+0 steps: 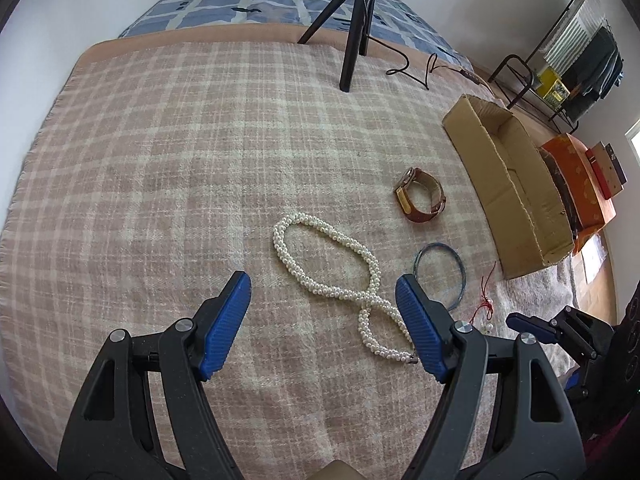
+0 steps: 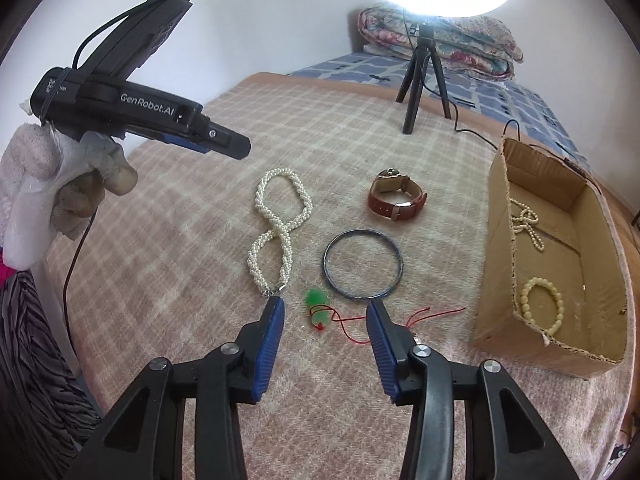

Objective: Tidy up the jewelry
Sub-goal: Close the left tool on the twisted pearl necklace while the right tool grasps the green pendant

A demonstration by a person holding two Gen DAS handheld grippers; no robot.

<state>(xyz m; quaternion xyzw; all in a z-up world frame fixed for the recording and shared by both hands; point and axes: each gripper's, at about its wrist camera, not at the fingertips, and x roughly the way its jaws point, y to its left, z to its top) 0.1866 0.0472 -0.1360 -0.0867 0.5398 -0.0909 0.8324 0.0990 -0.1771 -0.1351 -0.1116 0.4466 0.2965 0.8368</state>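
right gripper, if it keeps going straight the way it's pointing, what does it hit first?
Likely the green-and-red charm on its red cord, which lies on the plaid blanket between the right gripper and its open fingers. The blue bangle lies just beyond. Depth is uncertain in this fisheye view.

On a blanket over a bed, a twisted bead necklace lies left of a bangle, with a watch farther back. Near the bangle lies a small charm on a cord. At right stands an open cardboard box, holding a bead bracelet near and a bead strand farther; a tripod stands at the far edge.
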